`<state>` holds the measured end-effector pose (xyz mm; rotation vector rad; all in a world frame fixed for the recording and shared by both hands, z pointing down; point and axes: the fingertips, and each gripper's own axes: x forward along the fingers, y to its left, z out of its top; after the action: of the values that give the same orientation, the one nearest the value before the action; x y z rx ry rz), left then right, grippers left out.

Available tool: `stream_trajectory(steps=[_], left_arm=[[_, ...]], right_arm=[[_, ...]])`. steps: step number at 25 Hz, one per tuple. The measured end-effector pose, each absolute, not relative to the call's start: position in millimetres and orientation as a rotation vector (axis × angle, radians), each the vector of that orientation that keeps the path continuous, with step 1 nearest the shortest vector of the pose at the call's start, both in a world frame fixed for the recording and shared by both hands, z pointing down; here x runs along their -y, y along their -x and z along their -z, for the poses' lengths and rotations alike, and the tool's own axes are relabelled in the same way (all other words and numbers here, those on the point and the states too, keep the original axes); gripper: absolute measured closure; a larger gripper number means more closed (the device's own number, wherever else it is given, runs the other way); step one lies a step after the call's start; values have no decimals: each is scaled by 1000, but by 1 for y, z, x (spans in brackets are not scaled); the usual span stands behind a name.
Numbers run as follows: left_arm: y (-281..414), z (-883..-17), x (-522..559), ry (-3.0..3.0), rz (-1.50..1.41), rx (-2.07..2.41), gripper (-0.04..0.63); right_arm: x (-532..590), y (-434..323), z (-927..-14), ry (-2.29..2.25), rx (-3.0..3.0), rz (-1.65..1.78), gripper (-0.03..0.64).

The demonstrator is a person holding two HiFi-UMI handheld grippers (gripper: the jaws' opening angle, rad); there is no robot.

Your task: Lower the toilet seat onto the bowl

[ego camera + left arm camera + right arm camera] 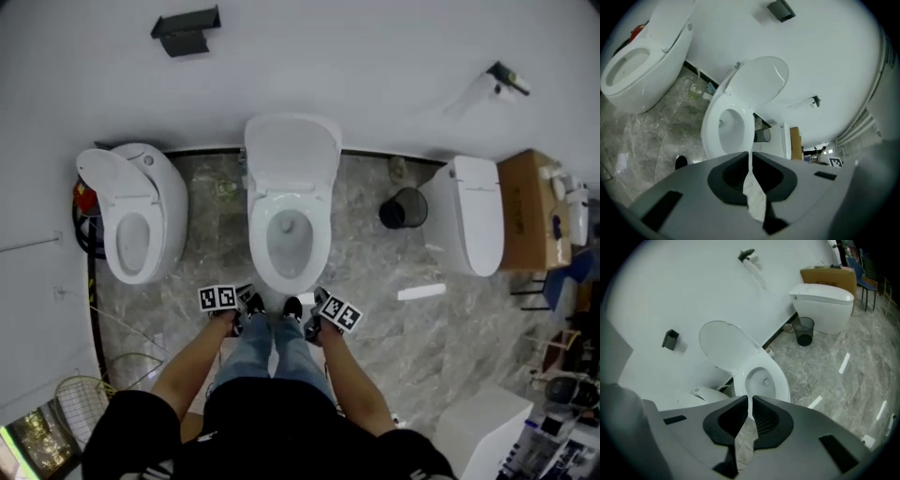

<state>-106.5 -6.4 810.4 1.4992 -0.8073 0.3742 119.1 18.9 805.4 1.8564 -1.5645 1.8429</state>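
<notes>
Two grippers shut and empty, short of the toilet.
We hold the left gripper and right gripper with jaws together, touching nothing; the toilet seat stands raised against the wall above the bowl.

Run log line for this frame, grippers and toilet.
phase: approach, no contact | left gripper: shut, empty | right gripper: shut, empty | middle toilet: lid raised

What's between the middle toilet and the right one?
A black bin, nearer the right one. Clear in the head view, also in the right gripper view.
</notes>
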Motion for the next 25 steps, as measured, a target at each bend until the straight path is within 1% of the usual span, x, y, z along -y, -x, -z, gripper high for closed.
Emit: stream_trajectory(steps=[3,7,12,16,20,25], left_arm=[[100,-759,20,-1611,-324,783,575],[99,-676,43,-1755,-161,793,588],[106,-572,71,-2028,-32,871,589],[102,-501,61,-2239,-15,956,589],[103,-436,54,-2392,10,1055,589],[124,-369,54,-2549,64,1313,589]], right_arm=[[4,-130,-752,-1928,1693,-1665,583],[25,-144,-672,-2042,1841,-1381,598],[54,-133,-562,-2100,2148,-1143,598],[44,-122,-485,-2091,2319,-931,598],[25,-119,-432,-2117,2416,-854,598],[9,-132,-362,-2263,2430,-479,597]])
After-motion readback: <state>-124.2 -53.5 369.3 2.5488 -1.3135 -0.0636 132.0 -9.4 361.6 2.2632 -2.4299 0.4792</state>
